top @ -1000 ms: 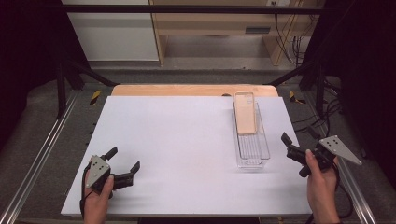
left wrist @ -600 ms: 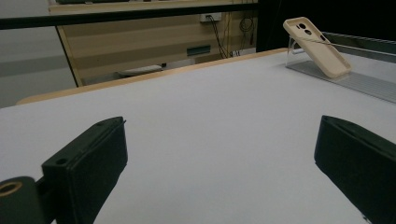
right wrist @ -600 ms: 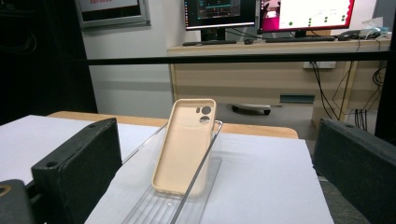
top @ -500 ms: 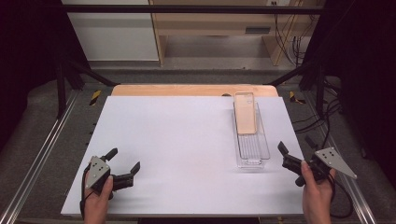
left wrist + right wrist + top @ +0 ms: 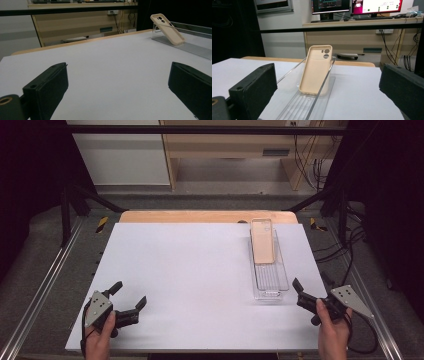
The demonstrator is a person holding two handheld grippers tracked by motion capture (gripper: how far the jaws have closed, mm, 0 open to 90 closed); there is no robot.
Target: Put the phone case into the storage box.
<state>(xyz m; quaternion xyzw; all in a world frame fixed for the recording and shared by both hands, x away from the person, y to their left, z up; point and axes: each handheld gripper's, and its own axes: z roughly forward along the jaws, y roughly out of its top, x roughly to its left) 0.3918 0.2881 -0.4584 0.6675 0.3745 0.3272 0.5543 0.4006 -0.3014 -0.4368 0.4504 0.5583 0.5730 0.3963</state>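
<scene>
Both the left tool (image 5: 126, 299) and right tool (image 5: 311, 293) gape wide, gripping nothing, near one beige phone case (image 5: 262, 246) leaning in one clear tray (image 5: 270, 284).

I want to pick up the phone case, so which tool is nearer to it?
Right. The right tool sits just off the near end of the clear tray holding the beige phone case; the left tool is far across the table's near left corner.

Left gripper view: clear tray (image 5: 190, 47) cut off at right edge; its near end out of frame. Right gripper view: tray's near end cut off at bottom; monitor screens (image 5: 352, 5) cropped at top, text too small to read.
</scene>
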